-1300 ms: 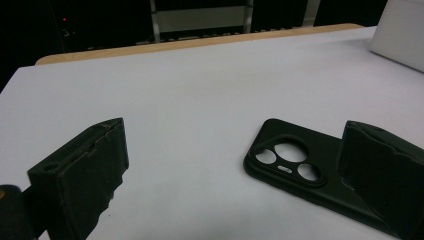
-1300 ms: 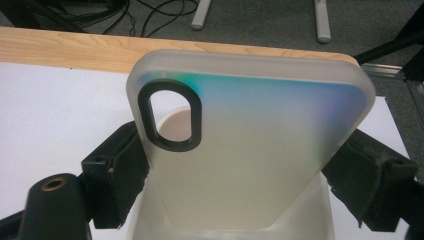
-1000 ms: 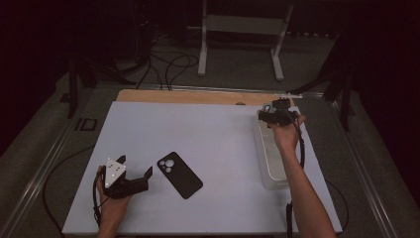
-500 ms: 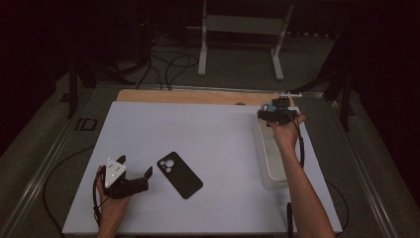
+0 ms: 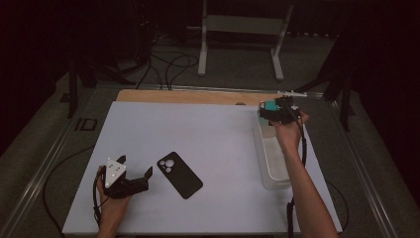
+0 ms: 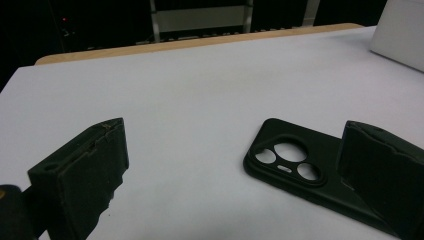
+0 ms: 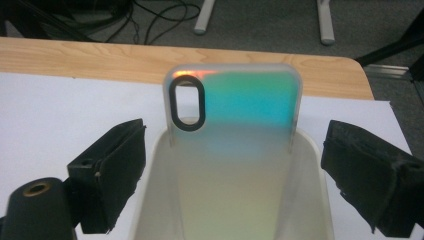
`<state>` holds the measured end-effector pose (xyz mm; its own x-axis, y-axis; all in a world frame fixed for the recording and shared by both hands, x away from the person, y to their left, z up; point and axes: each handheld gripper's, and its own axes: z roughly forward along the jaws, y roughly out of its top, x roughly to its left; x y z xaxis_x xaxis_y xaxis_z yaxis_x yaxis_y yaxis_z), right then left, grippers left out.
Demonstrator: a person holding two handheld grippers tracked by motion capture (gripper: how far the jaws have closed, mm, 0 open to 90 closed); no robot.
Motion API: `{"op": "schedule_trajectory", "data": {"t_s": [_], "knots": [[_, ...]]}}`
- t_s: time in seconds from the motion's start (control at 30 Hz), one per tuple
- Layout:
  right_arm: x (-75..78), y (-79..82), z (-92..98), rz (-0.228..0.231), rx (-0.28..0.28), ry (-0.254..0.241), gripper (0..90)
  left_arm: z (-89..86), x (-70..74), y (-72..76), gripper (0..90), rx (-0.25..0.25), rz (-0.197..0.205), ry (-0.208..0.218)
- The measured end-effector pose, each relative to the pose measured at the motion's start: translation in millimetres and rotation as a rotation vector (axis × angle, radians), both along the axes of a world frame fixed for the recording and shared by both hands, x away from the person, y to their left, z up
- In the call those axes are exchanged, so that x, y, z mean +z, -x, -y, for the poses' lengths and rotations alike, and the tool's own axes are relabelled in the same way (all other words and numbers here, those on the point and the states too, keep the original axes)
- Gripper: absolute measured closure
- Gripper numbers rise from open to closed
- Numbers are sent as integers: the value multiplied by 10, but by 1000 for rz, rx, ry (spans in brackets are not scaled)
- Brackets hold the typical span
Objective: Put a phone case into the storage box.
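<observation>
Holding my left gripper point(image 5: 144, 174) released, just left of black phone case point(image 5: 180, 174) lying flat on white table point(image 5: 198, 134). My right gripper point(image 7: 232, 170) released over white bin point(image 5: 270, 158), well right of case; iridescent case point(image 7: 235, 125) leans inside bin.
</observation>
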<state>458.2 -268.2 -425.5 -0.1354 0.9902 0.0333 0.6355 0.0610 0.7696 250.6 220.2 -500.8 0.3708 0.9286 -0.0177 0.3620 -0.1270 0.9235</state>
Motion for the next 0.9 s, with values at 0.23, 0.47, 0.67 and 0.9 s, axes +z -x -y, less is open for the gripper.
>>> {"op": "schedule_trajectory", "data": {"t_s": [0.23,0.47,0.67,0.9], "knots": [[68,94,18,26,39,-19,108,3,0,3,9,1,0,-1],[105,236,-12,56,95,-19,107,8,0,7,8,-1,-2,-5],[122,393,-62,79,166,-40,108,12,-4,1,8,-4,-4,-5],[139,608,-143,107,256,-48,108,17,-7,-1,8,-7,-6,-6]]}}
